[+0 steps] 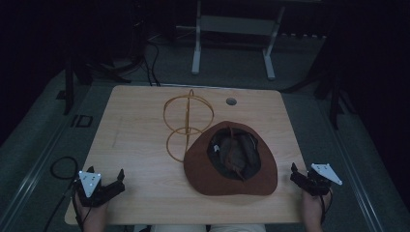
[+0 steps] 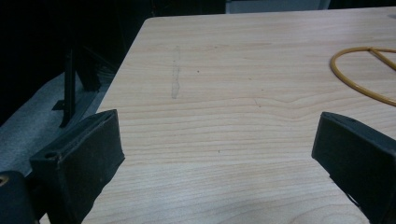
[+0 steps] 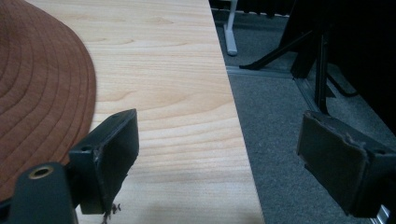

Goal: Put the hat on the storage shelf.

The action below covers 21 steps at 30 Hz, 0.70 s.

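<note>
A brown bucket hat [image 1: 231, 159] lies upside down on the wooden table [image 1: 140, 140], its dark lining facing up. Behind it stands a thin yellow wire-hoop stand [image 1: 187, 121], made of crossed rings. My left gripper [image 1: 117, 180] rests at the table's near left corner, jaws wide apart over bare wood. In the left gripper view one hoop [image 2: 362, 77] lies far right, beyond the gripper [image 2: 215, 154]. My right gripper [image 1: 296, 175] sits at the near right edge, open, straddling the table edge. The hat's brim [image 3: 42, 93] lies left of the right gripper [image 3: 219, 149].
A round cable hole [image 1: 231, 101] sits in the table's far side. A white metal frame [image 1: 232, 38] stands on the grey floor behind the table. Black stand legs [image 3: 322, 65] rise to the right of the table. A black cable [image 1: 63, 169] loops near the left corner.
</note>
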Motion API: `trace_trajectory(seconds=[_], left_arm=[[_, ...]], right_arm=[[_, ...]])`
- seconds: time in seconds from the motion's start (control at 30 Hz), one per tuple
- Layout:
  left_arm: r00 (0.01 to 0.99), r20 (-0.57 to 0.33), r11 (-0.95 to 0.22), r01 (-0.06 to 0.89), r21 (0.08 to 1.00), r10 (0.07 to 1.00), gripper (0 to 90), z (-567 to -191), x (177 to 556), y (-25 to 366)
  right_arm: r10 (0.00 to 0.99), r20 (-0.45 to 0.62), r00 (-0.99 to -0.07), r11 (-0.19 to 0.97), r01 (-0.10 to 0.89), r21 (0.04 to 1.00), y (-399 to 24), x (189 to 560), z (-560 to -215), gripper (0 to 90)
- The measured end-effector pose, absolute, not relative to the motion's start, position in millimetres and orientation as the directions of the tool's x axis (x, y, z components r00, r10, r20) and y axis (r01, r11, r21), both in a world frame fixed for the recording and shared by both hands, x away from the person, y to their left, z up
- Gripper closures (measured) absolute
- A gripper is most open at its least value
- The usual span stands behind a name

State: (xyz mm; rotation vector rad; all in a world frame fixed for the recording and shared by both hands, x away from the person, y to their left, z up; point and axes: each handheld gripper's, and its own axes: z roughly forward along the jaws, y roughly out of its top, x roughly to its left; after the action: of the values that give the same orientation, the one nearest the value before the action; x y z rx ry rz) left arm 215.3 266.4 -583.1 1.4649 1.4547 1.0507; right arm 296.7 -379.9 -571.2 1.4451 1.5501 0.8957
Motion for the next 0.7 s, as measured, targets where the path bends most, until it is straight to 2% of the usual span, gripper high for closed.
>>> trace_trajectory(seconds=[0.1,0.23,0.33,0.5,0.7], left_arm=[[-0.025,0.025,-0.016,0.332,0.943,0.999,2.2,-583.1,217.1,262.9],[0.004,0.005,-0.006,0.332,0.943,1.000,2.1,-582.9,217.1,259.9],[0.007,0.045,-0.045,0.335,0.941,0.999,2.1,-582.7,216.6,256.9],[-0.002,0.055,-0.051,0.337,0.940,0.998,2.2,-582.7,216.7,255.0],[0.044,0.029,-0.042,0.345,0.937,0.999,2.2,-581.3,216.7,248.1]], right_arm=[[0.995,-0.102,-0.012,0.097,0.430,0.898,-379.7,297.8,-571.4,12.8],[0.994,-0.109,-0.015,0.104,0.446,0.889,-378.3,298.8,-571.6,12.8],[0.995,-0.094,-0.029,0.096,0.465,0.880,-378.5,299.0,-571.1,12.9],[0.998,-0.063,-0.028,0.069,0.487,0.871,-379.6,300.4,-566.7,13.6],[0.991,-0.063,-0.120,0.116,0.504,0.856,-370.6,304.6,-546.9,12.9]])
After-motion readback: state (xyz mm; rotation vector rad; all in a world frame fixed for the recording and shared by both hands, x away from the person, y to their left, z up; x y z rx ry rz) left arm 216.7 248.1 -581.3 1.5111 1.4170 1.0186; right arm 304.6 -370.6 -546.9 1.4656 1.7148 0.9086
